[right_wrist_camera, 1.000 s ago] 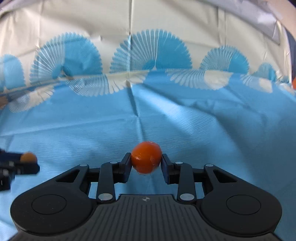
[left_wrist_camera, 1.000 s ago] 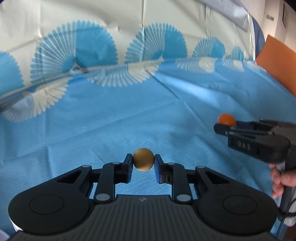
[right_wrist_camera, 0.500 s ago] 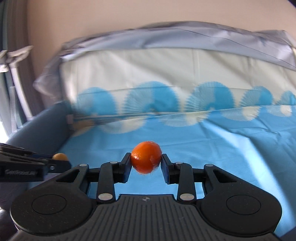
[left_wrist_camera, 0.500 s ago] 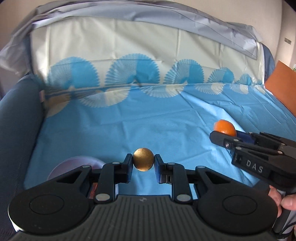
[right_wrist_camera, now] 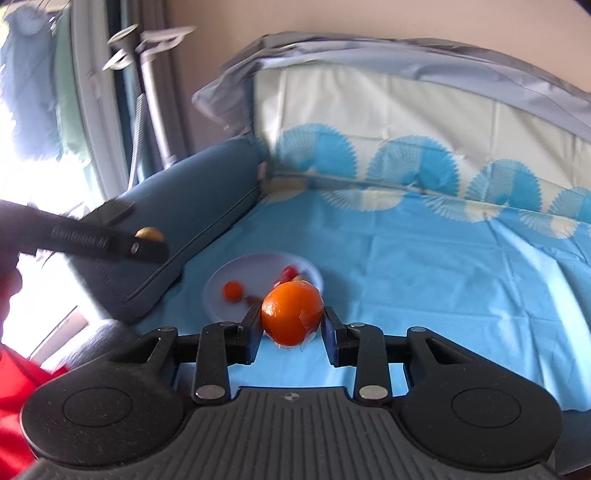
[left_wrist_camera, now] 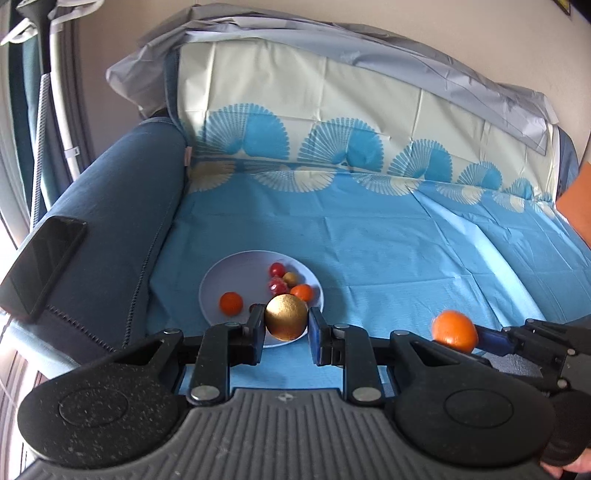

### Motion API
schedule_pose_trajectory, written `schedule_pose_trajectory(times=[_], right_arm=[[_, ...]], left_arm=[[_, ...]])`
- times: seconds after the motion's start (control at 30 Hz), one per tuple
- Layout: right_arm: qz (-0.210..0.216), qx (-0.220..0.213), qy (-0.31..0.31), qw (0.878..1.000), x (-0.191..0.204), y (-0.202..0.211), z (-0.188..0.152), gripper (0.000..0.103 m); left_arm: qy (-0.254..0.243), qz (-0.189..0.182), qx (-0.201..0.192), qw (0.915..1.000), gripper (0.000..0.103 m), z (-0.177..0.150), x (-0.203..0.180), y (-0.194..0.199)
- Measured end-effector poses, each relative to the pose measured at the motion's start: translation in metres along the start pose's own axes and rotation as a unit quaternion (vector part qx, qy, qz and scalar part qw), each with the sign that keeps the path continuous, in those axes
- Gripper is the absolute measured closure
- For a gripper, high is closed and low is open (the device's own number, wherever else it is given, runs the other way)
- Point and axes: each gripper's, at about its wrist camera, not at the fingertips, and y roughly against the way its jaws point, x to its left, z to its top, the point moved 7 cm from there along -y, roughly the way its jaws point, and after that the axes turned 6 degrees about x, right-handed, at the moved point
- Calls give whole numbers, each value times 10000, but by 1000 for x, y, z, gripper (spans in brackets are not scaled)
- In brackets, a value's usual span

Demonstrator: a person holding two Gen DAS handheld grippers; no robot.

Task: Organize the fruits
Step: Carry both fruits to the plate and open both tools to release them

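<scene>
Blue-clothed sofa (left_wrist_camera: 122, 206) against beige wall (left_wrist_camera: 332, 11), window (right_wrist_camera: 44, 184) left.

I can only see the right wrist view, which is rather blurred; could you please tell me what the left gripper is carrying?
Observer: The left gripper is shut on a golden-brown round fruit.
Operator: Thank you. How many fruits lie on the plate?
Observer: Five show on the plate: two orange, two red, one brownish.
Operator: Is anything on the sofa armrest?
Observer: Yes, a black phone lies flat there.
</scene>
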Motion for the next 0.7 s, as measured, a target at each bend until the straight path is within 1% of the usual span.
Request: schedule_pose_trajectory(times=[0.13,0.27,0.37,0.57,0.7], right_arm=[[-94,17,286,9995,23,4,-3,68],[-132,-58,322,9994,27,6,4,68],[-107,55,400,9991,28,2,4,68],[-30,164,476,9987,30,-12,10,68],[-12,97,487,9988,31,-31,24,68]], left_arm=[[112,-57,-78,9999,77,-3,12,10],[151,-6,-169,9997,77,-3,21,14],[244,5,-186,9995,77,-4,28,16],[301,146,-10,9994,77,3,40,4],[271,151,35,9995,77,14,45,-10]])
